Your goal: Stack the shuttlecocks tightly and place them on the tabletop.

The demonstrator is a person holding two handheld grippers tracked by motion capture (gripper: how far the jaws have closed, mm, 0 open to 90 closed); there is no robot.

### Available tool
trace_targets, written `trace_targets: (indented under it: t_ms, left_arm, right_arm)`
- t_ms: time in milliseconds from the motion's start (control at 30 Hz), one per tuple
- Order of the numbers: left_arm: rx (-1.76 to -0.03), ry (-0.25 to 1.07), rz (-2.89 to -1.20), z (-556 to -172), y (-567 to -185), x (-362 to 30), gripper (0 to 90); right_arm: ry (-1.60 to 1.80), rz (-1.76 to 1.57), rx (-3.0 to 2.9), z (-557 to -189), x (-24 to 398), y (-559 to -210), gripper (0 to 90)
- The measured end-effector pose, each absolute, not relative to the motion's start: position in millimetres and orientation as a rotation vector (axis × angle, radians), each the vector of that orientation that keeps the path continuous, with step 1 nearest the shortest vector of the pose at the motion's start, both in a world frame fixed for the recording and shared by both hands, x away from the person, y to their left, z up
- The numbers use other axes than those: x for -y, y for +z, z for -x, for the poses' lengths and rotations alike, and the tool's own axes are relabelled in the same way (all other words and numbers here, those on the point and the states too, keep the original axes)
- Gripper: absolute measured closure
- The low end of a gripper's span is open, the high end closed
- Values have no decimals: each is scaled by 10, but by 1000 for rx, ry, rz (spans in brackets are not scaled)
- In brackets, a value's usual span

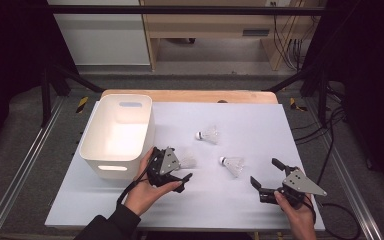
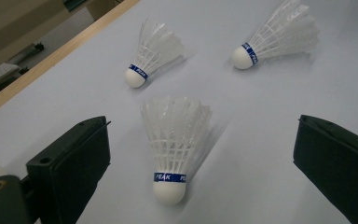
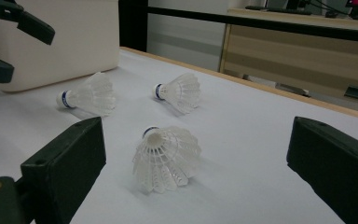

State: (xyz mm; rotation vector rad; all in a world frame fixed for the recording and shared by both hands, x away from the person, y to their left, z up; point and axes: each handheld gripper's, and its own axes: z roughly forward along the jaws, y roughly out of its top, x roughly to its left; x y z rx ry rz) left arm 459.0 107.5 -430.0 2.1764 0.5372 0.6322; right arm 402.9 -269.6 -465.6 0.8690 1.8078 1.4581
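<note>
I am holding my left claw [image 1: 182, 170] wide over the white counter [image 1: 260, 125], its jaws standing either side of the nearest shuttlecock [image 2: 175, 144] without touching it; that shuttlecock is lying on the counter just right of the white bin [image 1: 117, 132], cork toward me, blue band reading PEAK. I am holding my right claw [image 1: 266, 173] wide as well, low over the front right of the counter, gripping nothing, its jaws framing a second shuttlecock [image 3: 165, 156] that is lying feathers toward me. A third shuttlecock [image 1: 208, 135] is resting farther back, near the counter's middle, apart from the other two. The bin is standing at the left edge, with handle slots in its end walls. The white sheet is covering a wooden top whose pale edge [image 1: 190, 95] is showing along the far side. Beyond it, a grey floor [image 1: 220, 80] is running under a light wood cabinet [image 1: 210, 25], cables [image 1: 287, 45] are hanging at the right, and black frame bars [image 1: 180, 9] are crossing overhead.
</note>
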Motion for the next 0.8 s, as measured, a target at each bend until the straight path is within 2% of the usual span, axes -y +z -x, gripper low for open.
trace_targets:
  t_ms: [233,800]
  left_arm:
    - [-564,599,-2227,-4705,-4435,-1023,37]
    - [-697,485,-2230,-5093,-4711,-873,73]
  right_arm:
    - [1455,-863,-1819,-4035,2673,-4660,45]
    - [1468,-861,-1825,-4035,2663,-4660,45]
